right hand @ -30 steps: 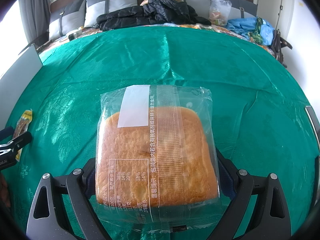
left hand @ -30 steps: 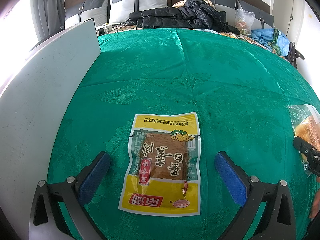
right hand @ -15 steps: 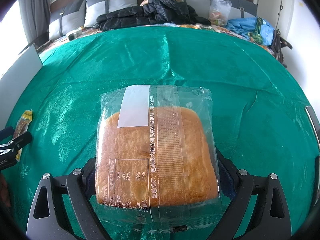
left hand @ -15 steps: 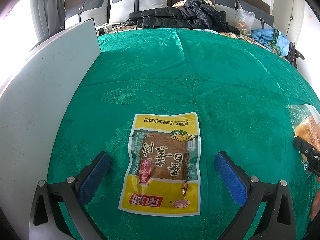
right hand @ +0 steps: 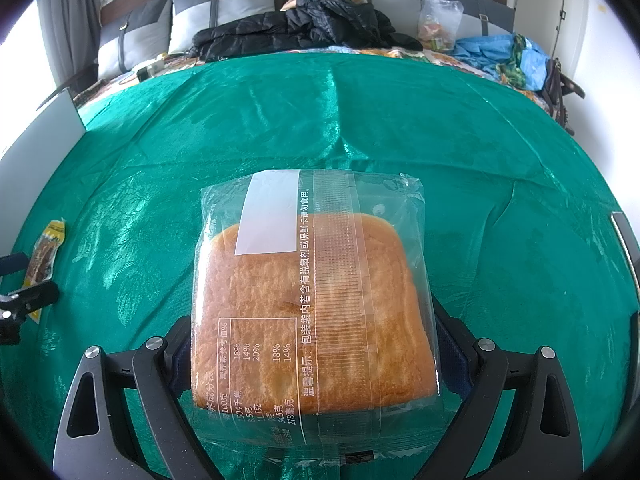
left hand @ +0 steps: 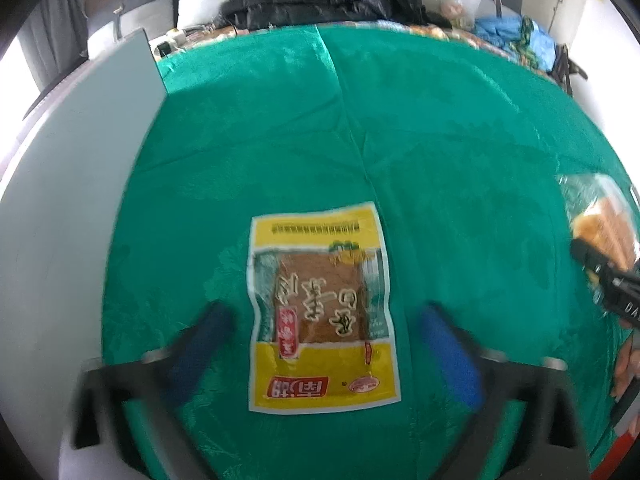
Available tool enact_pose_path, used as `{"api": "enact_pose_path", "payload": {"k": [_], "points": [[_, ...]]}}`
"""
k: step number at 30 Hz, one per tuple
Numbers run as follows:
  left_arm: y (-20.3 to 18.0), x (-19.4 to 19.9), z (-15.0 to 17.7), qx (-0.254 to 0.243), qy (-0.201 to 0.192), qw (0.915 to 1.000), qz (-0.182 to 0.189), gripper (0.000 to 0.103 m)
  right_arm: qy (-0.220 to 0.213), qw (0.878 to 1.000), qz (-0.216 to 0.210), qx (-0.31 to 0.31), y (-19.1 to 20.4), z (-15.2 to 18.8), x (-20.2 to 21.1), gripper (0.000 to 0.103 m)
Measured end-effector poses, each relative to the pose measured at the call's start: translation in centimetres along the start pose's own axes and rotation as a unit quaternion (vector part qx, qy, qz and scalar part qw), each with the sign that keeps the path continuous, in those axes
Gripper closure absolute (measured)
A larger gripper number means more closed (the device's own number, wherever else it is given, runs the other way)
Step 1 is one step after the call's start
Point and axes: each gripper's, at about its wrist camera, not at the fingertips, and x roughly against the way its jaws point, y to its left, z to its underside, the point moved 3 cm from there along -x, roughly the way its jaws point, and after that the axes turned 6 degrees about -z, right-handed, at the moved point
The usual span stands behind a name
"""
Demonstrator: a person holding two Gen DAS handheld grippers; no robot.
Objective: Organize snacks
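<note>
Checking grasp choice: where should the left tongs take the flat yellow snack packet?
Across the narrow width of the flat yellow snack packet, from above. It lies flat on the green cloth, long edges flanked by the closing left tongs, not yet touching.

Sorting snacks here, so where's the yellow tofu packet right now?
The yellow tofu packet lies flat on the green cloth between the left gripper fingers, untouched.

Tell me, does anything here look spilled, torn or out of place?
Nothing stands out. The yellow snack packet lies flat and sealed on the green cloth, between the left claw pads, which have just been closing without touching it. The bagged bread sits intact in the right claw.
</note>
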Motion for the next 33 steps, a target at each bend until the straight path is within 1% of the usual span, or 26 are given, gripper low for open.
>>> {"api": "enact_pose_path", "payload": {"k": [1,2,3,5,7,9,11,13,14,16,17,18,19,21,23,25,26,27,30,31,33], "points": [[0.1,0.3,0.0,0.000,0.001,1.0000,0.002,0.051,0.000,1.000,0.000,0.000,0.1,0.0,0.0,0.007],[0.2,0.5,0.0,-0.001,0.002,1.0000,0.003,0.056,0.000,1.000,-0.001,-0.001,0.0,0.0,0.0,0.007],[0.4,0.6,0.1,0.002,0.003,0.9999,0.011,0.057,0.000,1.000,-0.001,-0.001,0.1,0.0,0.0,0.007],[1.1,1.3,0.8,0.023,0.008,0.9992,0.033,0.058,0.000,1.000,-0.002,-0.001,0.1,0.0,0.0,0.007],[1.7,2.4,1.7,0.043,0.002,0.9978,0.051,0.058,0.000,1.000,-0.003,0.001,0.1,0.0,0.0,0.007],[1.9,3.9,2.6,0.053,-0.008,0.9967,0.061,0.058,0.026,0.999,-0.016,0.012,0.2,-0.2,0.0,0.008],[2.0,5.7,3.5,0.067,-0.018,0.9945,0.078,0.058,0.046,0.999,-0.026,0.002,-0.1,-0.6,0.2,0.009],[2.0,7.4,4.2,0.075,-0.026,0.9926,0.092,0.058,0.052,0.998,-0.035,-0.018,-0.3,-1.1,0.7,0.009],[2.0,7.9,4.2,0.076,-0.028,0.9922,0.095,0.058,0.053,0.998,-0.030,-0.022,-0.3,-1.5,0.9,0.009],[2.0,9.2,4.4,0.078,-0.033,0.9911,0.103,0.058,0.064,0.997,-0.030,-0.010,0.3,-2.1,0.8,0.009],[2.2,10.0,4.4,0.080,-0.036,0.9902,0.109,0.058,0.076,0.996,-0.036,0.002,0.7,-2.2,0.4,0.012],[2.4,10.6,4.3,0.082,-0.039,0.9893,0.114,0.058,0.091,0.995,-0.041,0.014,1.1,-2.3,0.2,0.014],[2.7,11.5,4.3,0.086,-0.045,0.9879,0.121,0.058,0.092,0.995,-0.034,0.021,1.2,-2.4,0.3,0.029],[3.7,13.4,4.1,0.095,-0.058,0.9849,0.133,0.058,0.093,0.995,-0.036,0.021,1.2,-3.0,1.2,0.029],[5.7,15.6,3.6,0.108,-0.075,0.9811,0.142,0.058,0.084,0.995,-0.052,0.016,1.9,-3.9,2.9,0.029],[8.1,17.4,3.0,0.120,-0.089,0.9791,0.138,0.058,0.064,0.994,-0.089,0.022,4.6,-5.6,5.7,0.029],[9.9,18.2,2.7,0.126,-0.096,0.9788,0.129,0.058,0.058,0.992,-0.105,0.026,5.8,-6.3,6.7,0.029],[11.3,18.9,2.5,0.132,-0.100,0.9789,0.119,0.058,0.048,0.989,-0.135,0.033,8.2,-7.4,8.3,0.029],[17.9,20.0,2.5,0.158,-0.109,0.9800,0.053,0.058,0.025,0.972,-0.227,0.057,16.1,-10.4,12.6,0.029],[20.1,20.1,2.8,0.172,-0.105,0.9789,0.033,0.057,0.021,0.967,-0.247,0.062,18.0,-11.0,13.4,0.029],[23.4,20.0,3.6,0.189,-0.097,0.9771,0.001,0.057,0.019,0.949,-0.303,0.080,24.2,-12.7,15.3,0.029]]}}
